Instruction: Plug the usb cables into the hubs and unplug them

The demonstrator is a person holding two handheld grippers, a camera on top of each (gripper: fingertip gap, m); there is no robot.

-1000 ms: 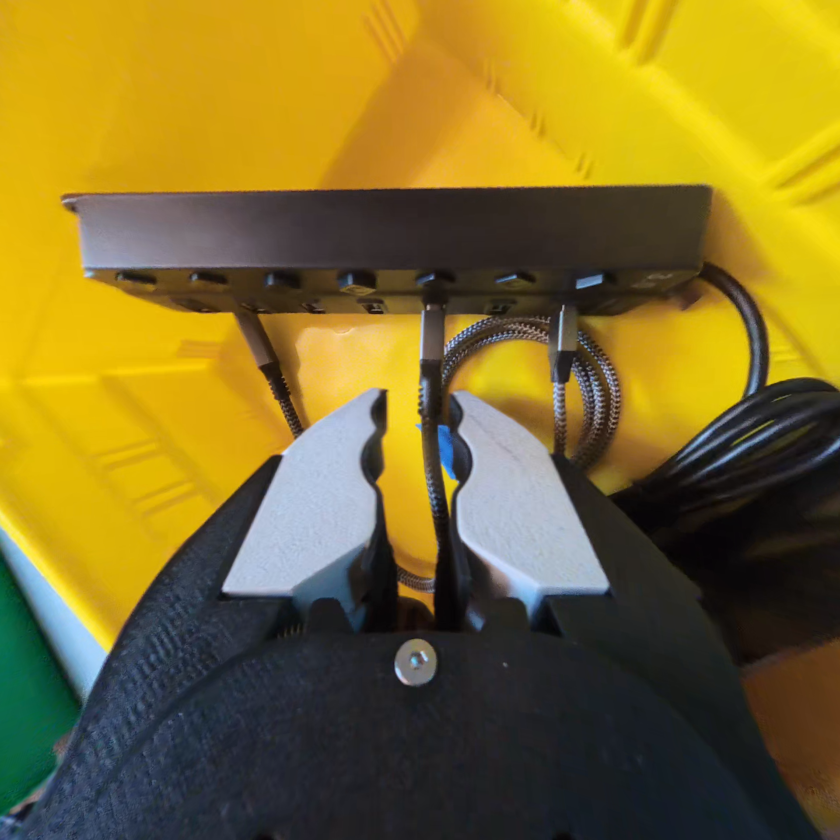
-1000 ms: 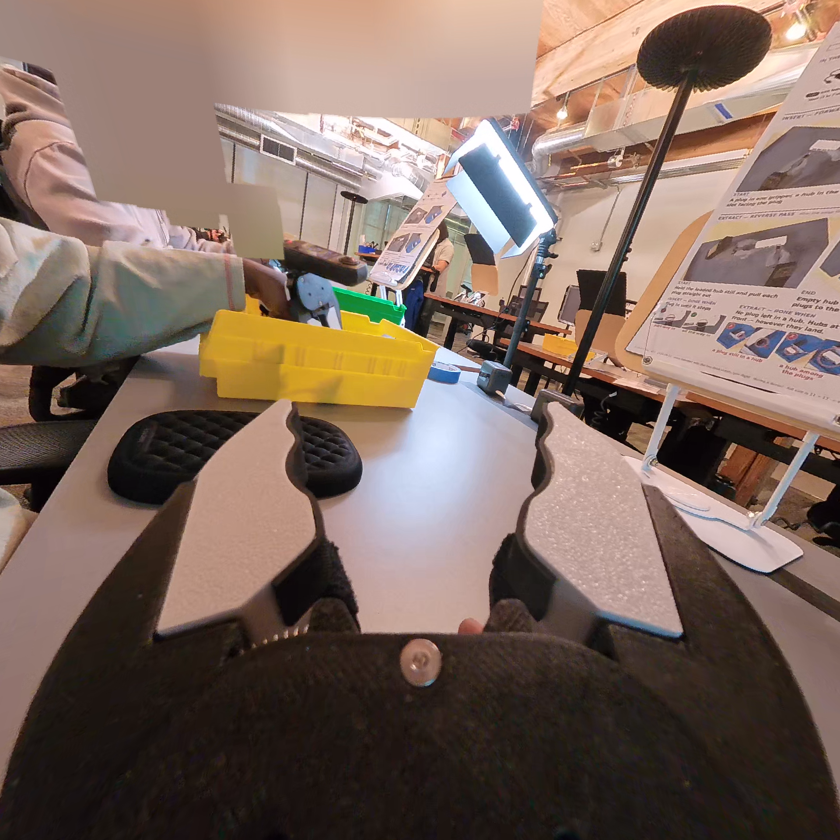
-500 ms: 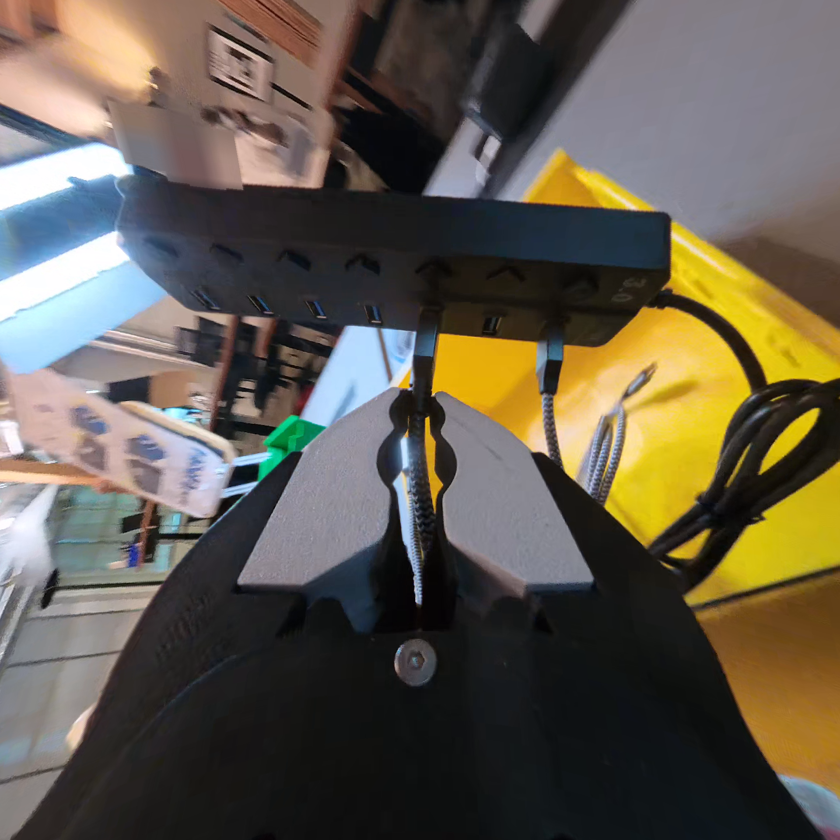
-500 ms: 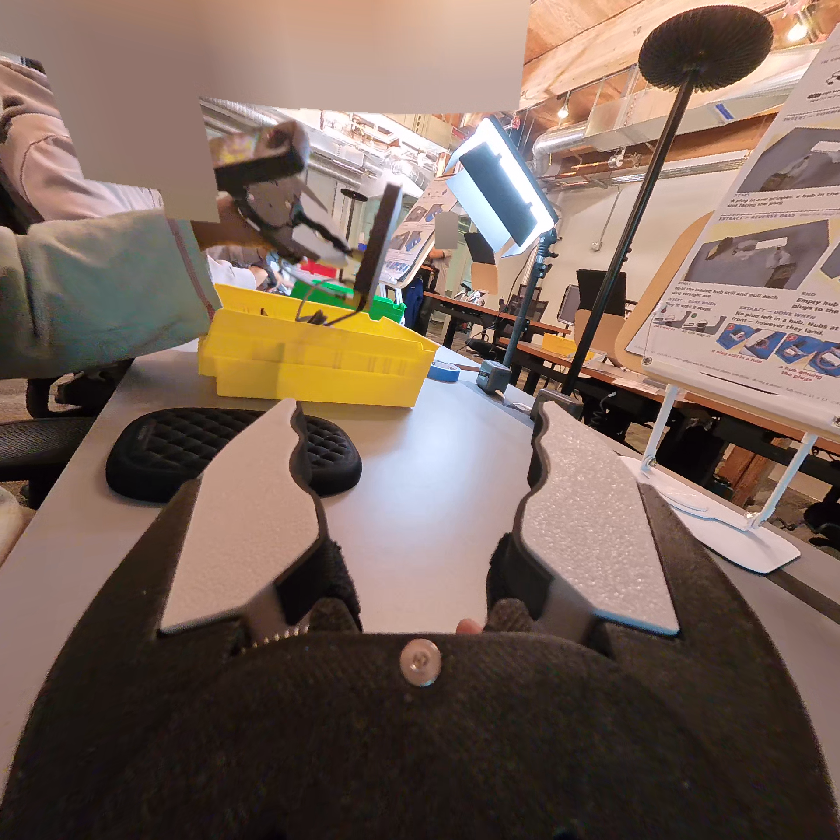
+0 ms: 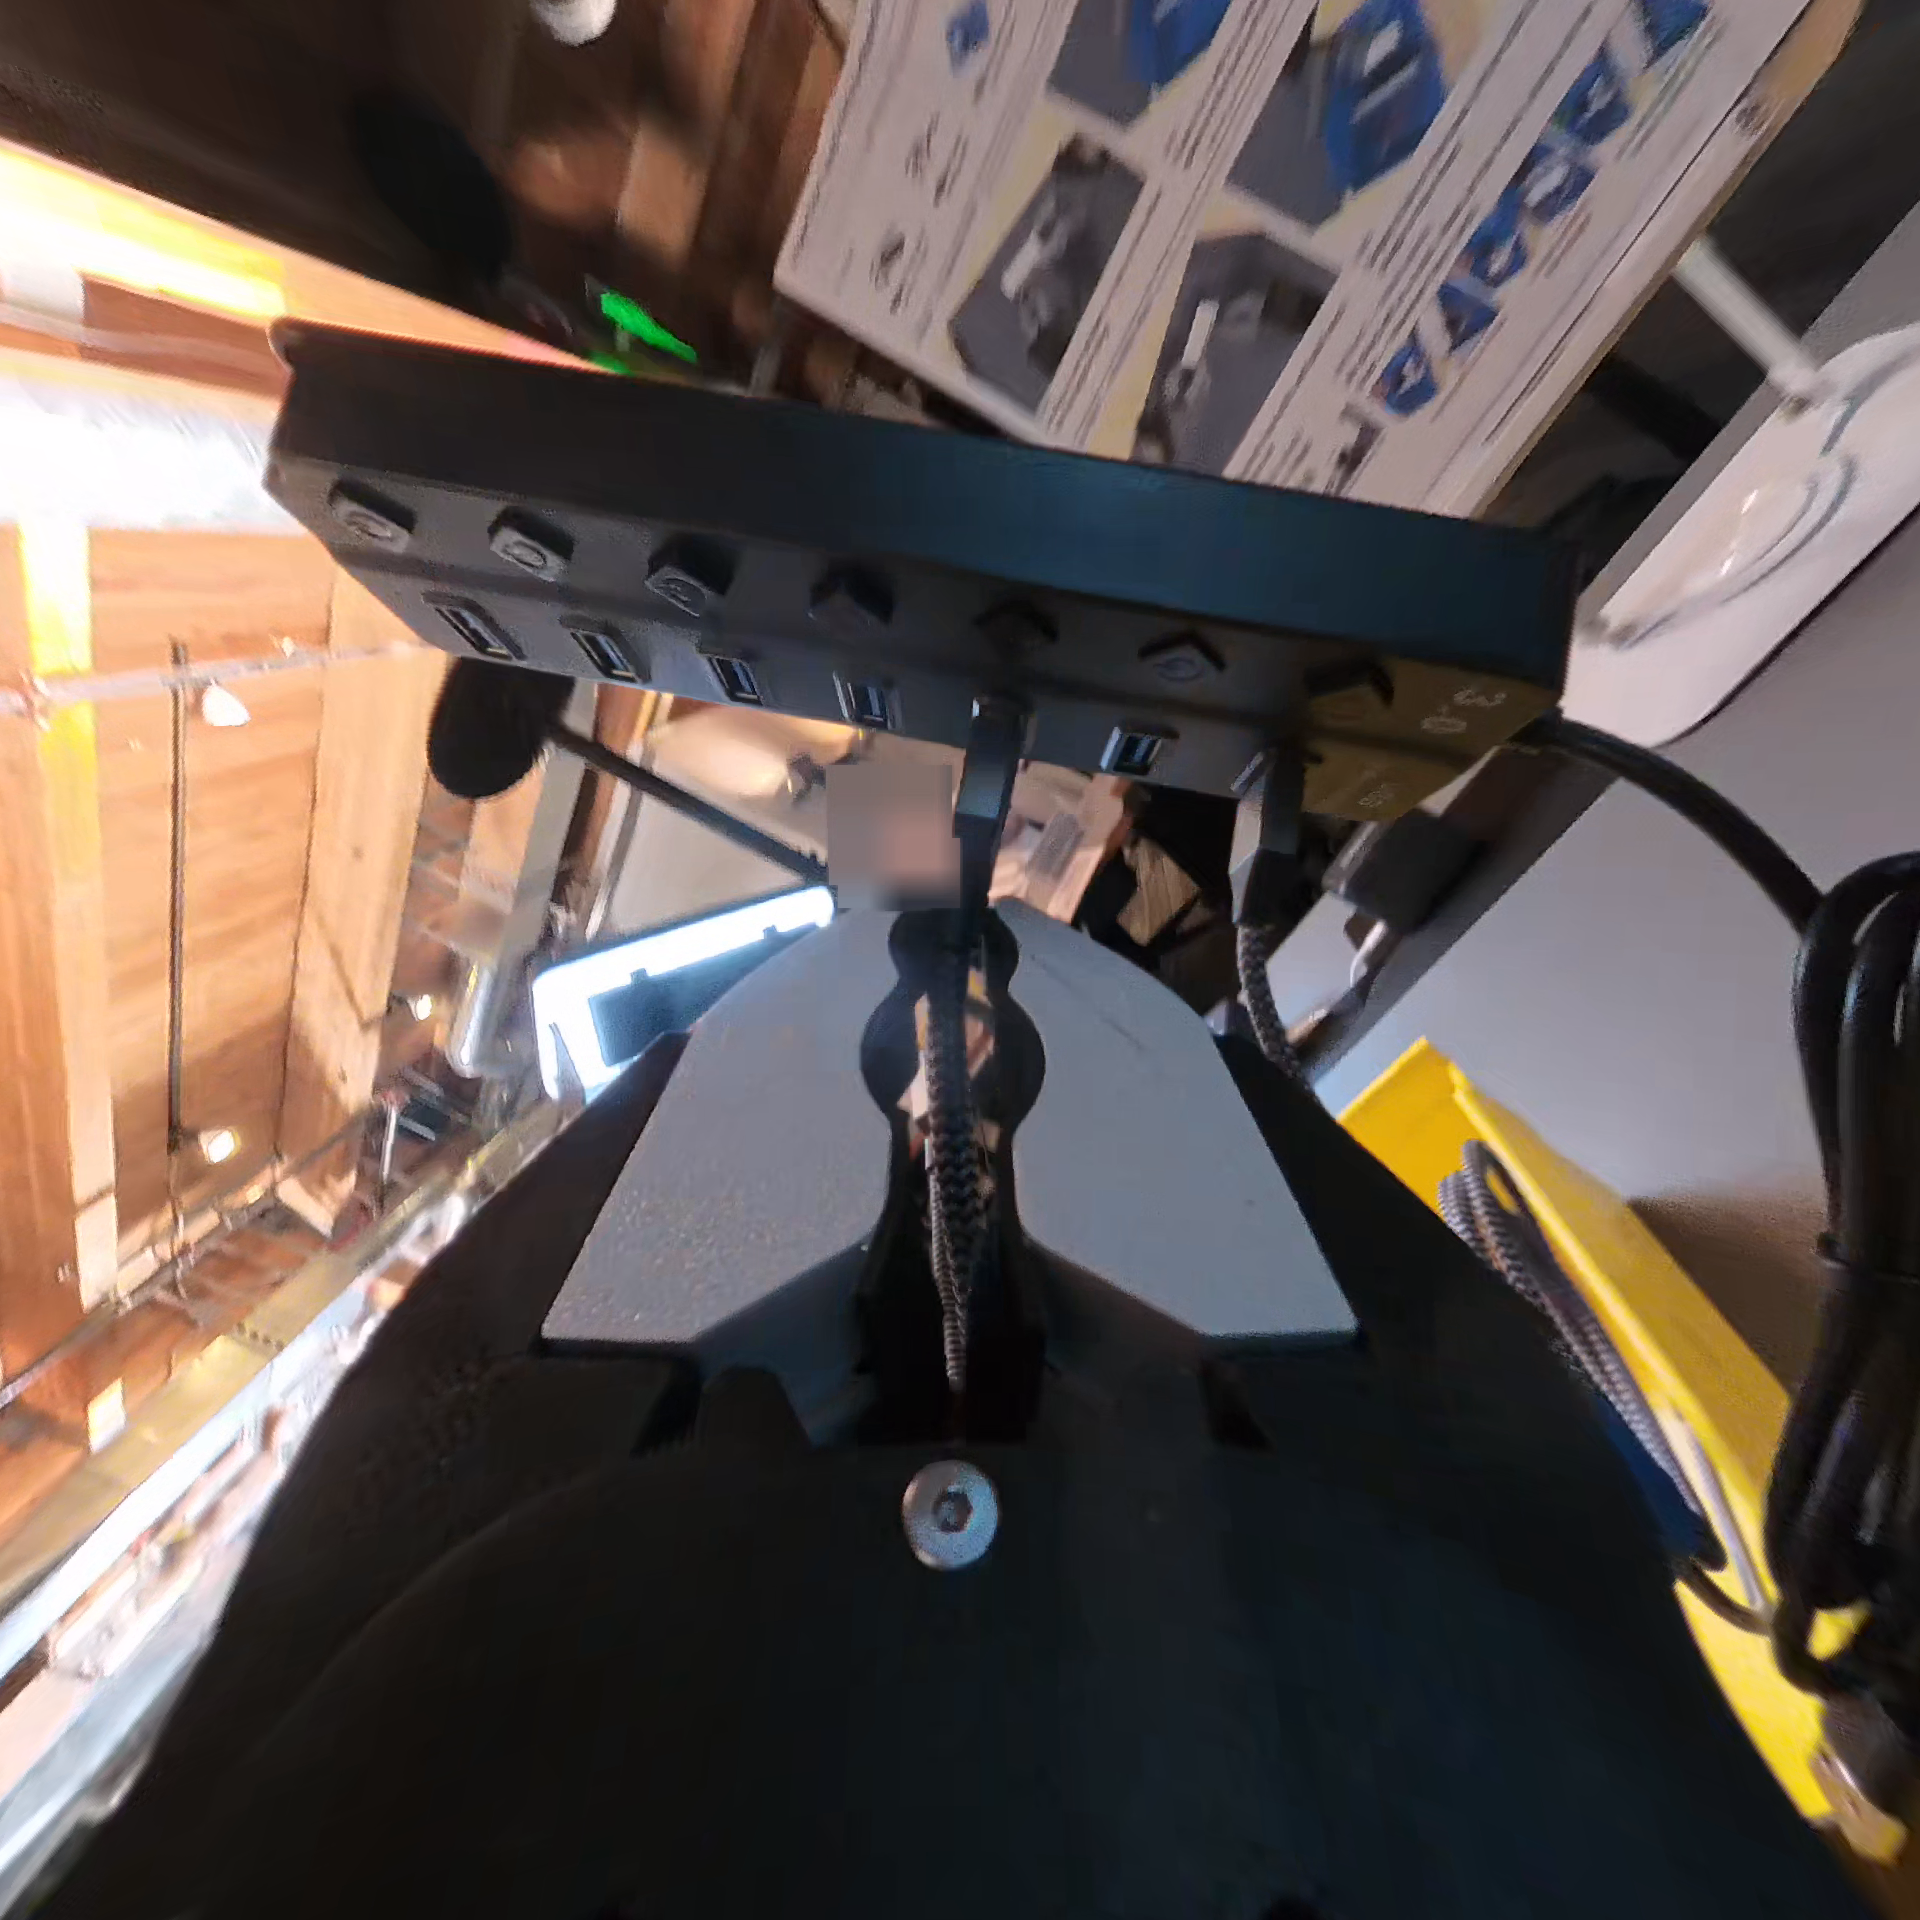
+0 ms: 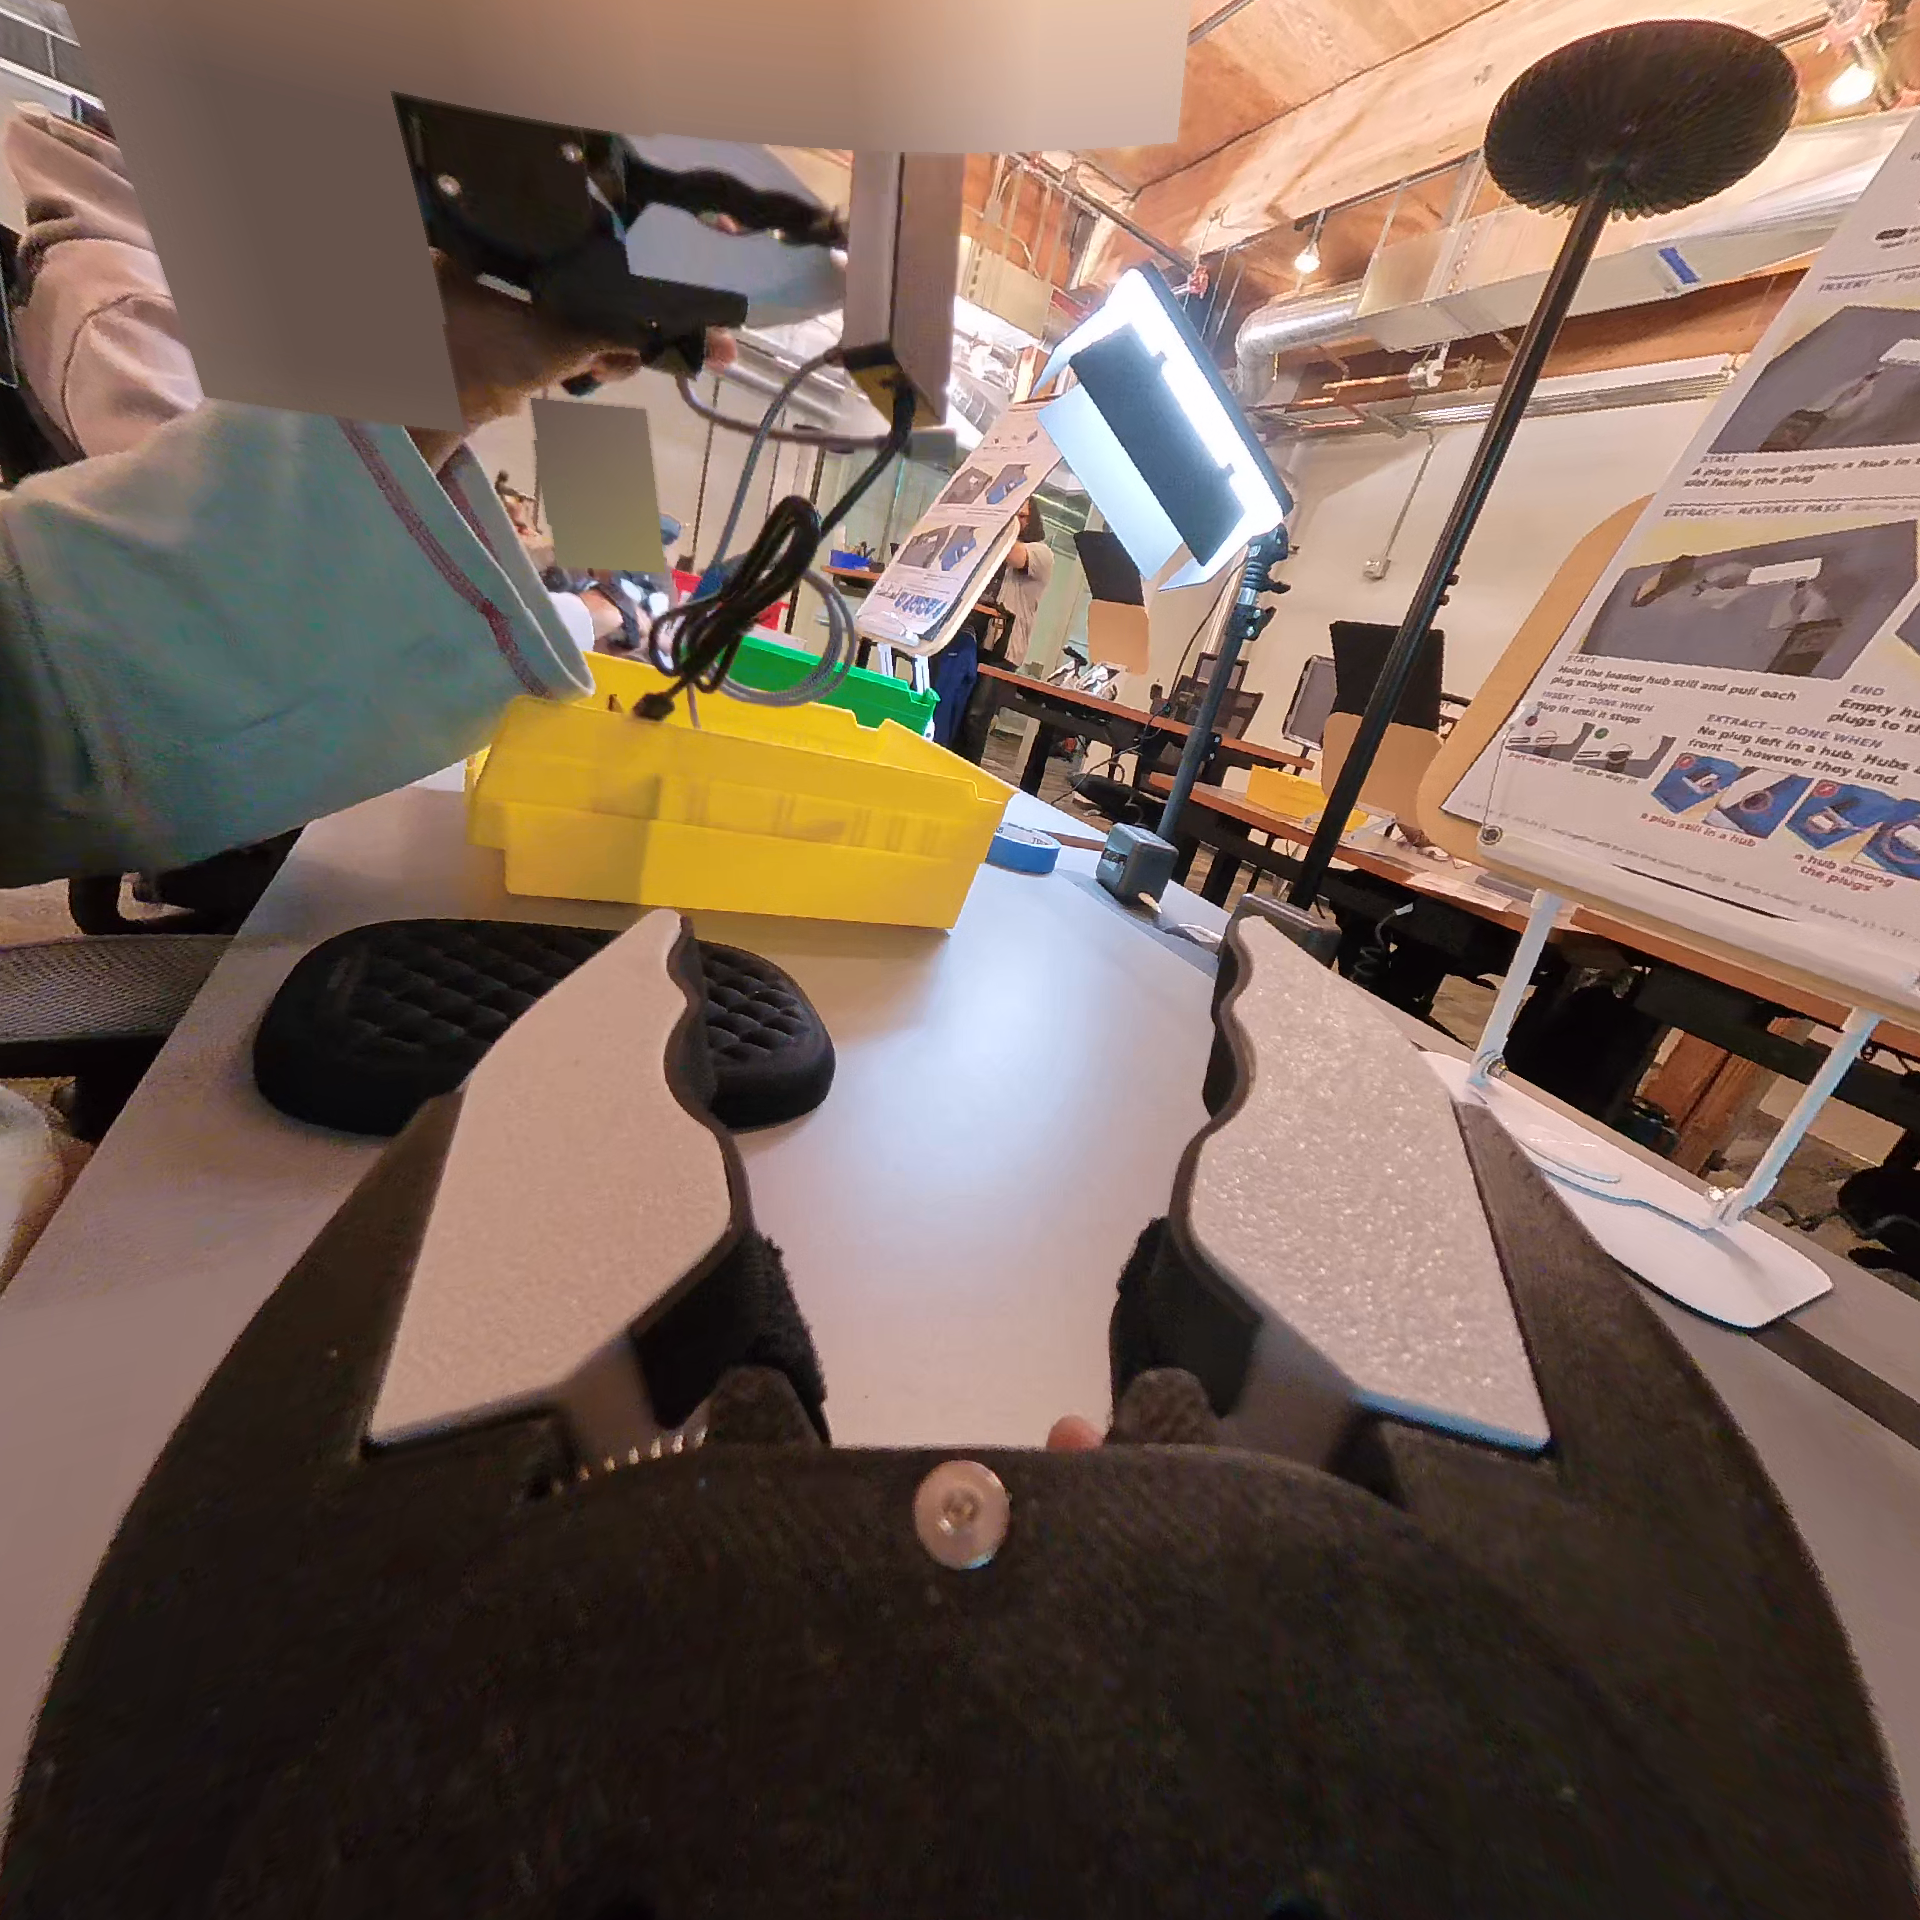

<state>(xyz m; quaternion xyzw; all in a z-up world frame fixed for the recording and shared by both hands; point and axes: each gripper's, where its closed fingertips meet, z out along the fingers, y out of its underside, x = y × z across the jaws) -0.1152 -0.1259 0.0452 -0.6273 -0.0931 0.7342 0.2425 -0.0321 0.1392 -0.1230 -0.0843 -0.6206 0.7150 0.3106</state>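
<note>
My left gripper is shut on a braided USB cable just behind its plug, which sits in a port of the long black hub. The hub hangs in the air from this cable. A second braided cable is plugged in further right, and a black power cord leaves the hub's right end. In the right wrist view the left gripper holds the hub high above the yellow bin, with cables dangling into it. My right gripper is open and empty above the grey table.
A black padded rest lies on the table before the yellow bin. A green bin, a blue tape roll and a light panel stand behind. An instruction board on a white stand is at the right. The yellow bin also shows in the left wrist view. Spacing between my two grippers at the tips: around 35 cm.
My left gripper has shut on the braided cable and lifted the hub out of the yellow bin, high into the air. The right gripper has not moved.
</note>
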